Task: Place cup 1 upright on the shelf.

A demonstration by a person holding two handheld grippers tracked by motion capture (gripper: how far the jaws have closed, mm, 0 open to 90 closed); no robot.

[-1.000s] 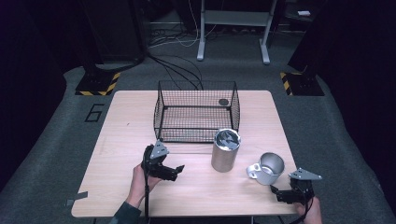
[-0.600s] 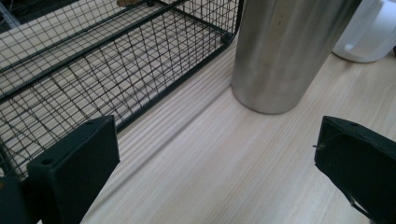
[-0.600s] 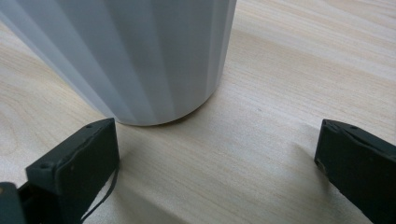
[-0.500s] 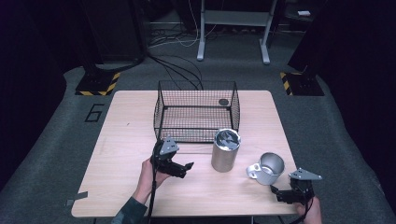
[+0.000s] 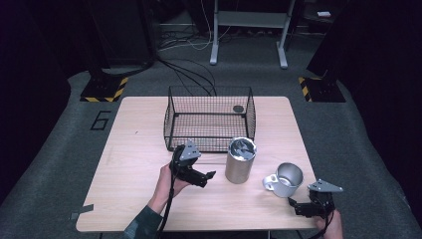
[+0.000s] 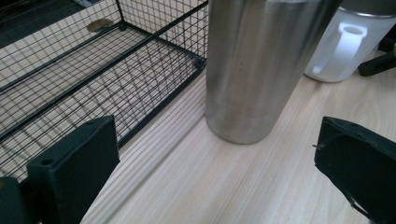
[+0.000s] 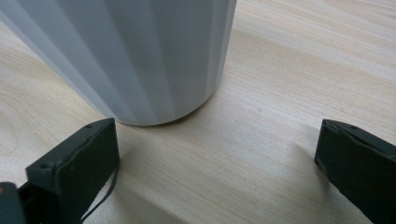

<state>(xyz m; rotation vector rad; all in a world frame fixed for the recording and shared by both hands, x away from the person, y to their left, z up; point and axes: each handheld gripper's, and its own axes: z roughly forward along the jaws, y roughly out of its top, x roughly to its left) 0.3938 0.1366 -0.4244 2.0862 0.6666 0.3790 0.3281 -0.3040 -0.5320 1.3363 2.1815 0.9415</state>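
A tall steel tumbler (image 5: pixel 240 160) stands upright on the wooden table (image 5: pixel 134 149), just in front of a black wire basket (image 5: pixel 209 117). My left gripper (image 5: pixel 208 178) is open a short way left of the tumbler, pointing at it. In the left gripper view the tumbler (image 6: pixel 261 65) rises just ahead between the spread jaws of the left gripper (image 6: pixel 210 163). A white mug (image 5: pixel 284 179) with a steel inside sits to the tumbler's right. My right gripper (image 5: pixel 296 206) is open at the table's front right, and the mug (image 7: pixel 135 51) looms close ahead of the right gripper (image 7: pixel 217 168).
A small dark round disc (image 5: pixel 238 108) lies in the basket's far right corner, and the disc (image 6: pixel 99 24) also appears through the mesh of the basket (image 6: pixel 93 79). The mug (image 6: pixel 345 46) stands behind the tumbler. Bare tabletop lies left of the basket.
My left gripper has moved to the right, closer to the tumbler. The right gripper, mug and tumbler have stayed put.
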